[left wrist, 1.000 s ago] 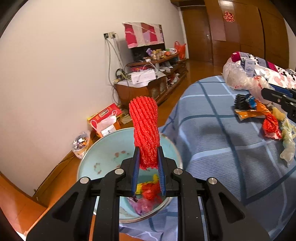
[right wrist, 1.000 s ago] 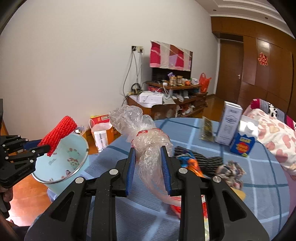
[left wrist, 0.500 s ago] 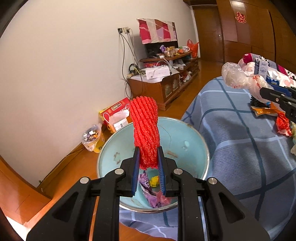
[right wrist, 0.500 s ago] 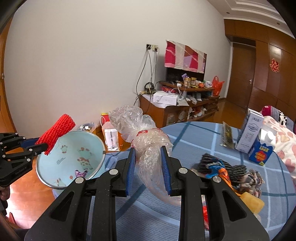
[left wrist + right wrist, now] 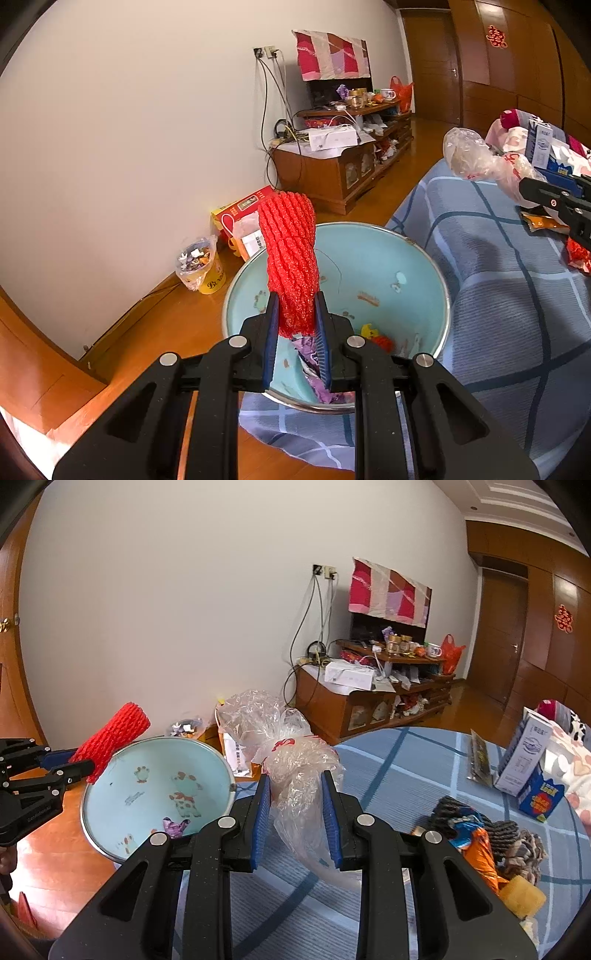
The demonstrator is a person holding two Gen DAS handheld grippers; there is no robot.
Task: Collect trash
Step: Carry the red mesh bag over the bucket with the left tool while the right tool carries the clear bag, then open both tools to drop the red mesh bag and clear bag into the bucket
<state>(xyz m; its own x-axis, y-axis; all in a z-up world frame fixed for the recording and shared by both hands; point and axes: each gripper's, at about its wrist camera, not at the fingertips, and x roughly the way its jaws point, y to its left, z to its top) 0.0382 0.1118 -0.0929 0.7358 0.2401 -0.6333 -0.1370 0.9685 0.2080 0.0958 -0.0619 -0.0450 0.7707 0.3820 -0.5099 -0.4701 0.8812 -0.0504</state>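
Angled downward, the left claw [image 5: 294,325] is clamped on the lower end of a red foam net sleeve [image 5: 291,266], which stands up from its blue pads directly over the open mouth of a pale blue enamel basin [image 5: 413,258]; crumpled purple, yellow and red wrappers [image 5: 321,384] lie in the basin's bottom. To the right, the right claw [image 5: 295,805], also tilted down, is closed on a knotted clear plastic bag [image 5: 291,753] that bulges above its pads, held over the blue checked cloth of the surface [image 5: 399,768] just right of the basin. Farther right on the surface lie an orange wrapper [image 5: 480,853], a dark knitted item [image 5: 461,812] and a yellow sponge [image 5: 522,895], with a white carton [image 5: 524,753] and a blue box [image 5: 541,795] beyond. Against the far white wall stand a cluttered wooden cabinet [image 5: 332,709] and a red box [image 5: 242,210] on the wooden floor [image 5: 166,325].
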